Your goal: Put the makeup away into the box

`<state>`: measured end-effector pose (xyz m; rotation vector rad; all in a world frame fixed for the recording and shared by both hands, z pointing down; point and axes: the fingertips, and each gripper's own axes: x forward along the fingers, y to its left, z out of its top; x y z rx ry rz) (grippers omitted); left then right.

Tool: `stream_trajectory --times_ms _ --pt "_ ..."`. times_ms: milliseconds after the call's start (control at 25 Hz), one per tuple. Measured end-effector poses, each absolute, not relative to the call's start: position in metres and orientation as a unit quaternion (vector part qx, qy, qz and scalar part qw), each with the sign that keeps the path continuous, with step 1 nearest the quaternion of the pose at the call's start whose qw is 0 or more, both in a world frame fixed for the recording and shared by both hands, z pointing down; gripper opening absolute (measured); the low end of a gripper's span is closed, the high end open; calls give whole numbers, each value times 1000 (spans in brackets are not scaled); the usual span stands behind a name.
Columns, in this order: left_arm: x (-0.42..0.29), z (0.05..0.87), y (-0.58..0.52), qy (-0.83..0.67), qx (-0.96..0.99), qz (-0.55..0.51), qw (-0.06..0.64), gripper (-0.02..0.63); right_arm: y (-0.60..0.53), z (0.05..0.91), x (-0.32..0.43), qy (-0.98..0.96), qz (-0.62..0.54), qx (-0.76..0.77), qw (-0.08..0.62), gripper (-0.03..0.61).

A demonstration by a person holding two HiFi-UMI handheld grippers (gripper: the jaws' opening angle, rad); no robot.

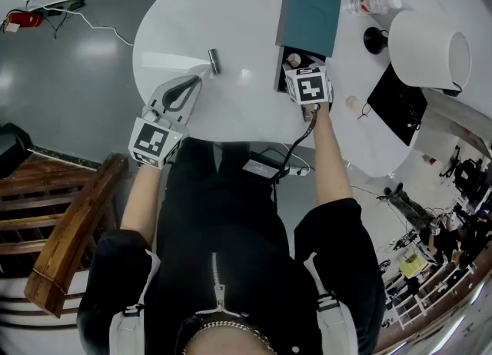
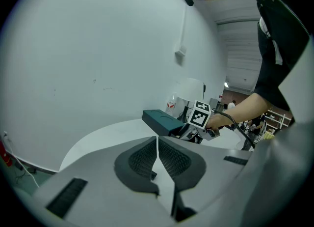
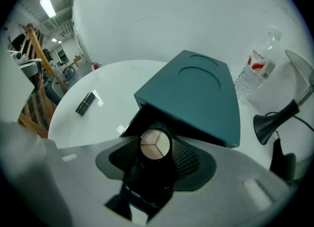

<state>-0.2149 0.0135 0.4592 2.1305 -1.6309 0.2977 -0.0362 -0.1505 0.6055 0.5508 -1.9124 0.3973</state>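
A teal box (image 1: 309,9) stands on the white round table (image 1: 231,8) with its dark opening facing me. My right gripper (image 1: 296,67) is at that opening, shut on a black round compact (image 3: 155,144) with a beige three-part face. The box (image 3: 196,93) rises just behind the compact. A dark lipstick tube (image 1: 214,61) lies on the table left of the box, also seen as the lipstick tube (image 3: 85,103) in the right gripper view. My left gripper (image 1: 200,78) hovers just front-left of the tube. Its jaws meet with nothing between them, left gripper (image 2: 157,141).
A water bottle (image 1: 373,3), a black lamp base (image 1: 375,38) and a white lamp shade (image 1: 427,48) stand right of the box. A black flat item (image 1: 396,104) lies at the table's right edge. A wooden rail (image 1: 73,230) runs at lower left.
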Motion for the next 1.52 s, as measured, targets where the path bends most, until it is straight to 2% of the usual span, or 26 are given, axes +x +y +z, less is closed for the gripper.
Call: stream_trajectory --times_ms 440,920,1280,1360,1520 --pt "-209 457 14 -579 778 115 215 14 -144 592 -35 -821 169 242 488 213" --pt "-193 459 17 -571 783 120 215 14 -151 600 -41 -816 169 229 502 213" --pt "-193 459 16 -571 783 121 215 14 -151 587 -40 -824 174 237 484 220" --pt "-190 458 14 -568 785 121 214 14 -151 578 -38 -831 174 243 469 187" --pt "-182 458 9 -559 793 123 211 14 -152 563 -29 -842 174 261 439 47"
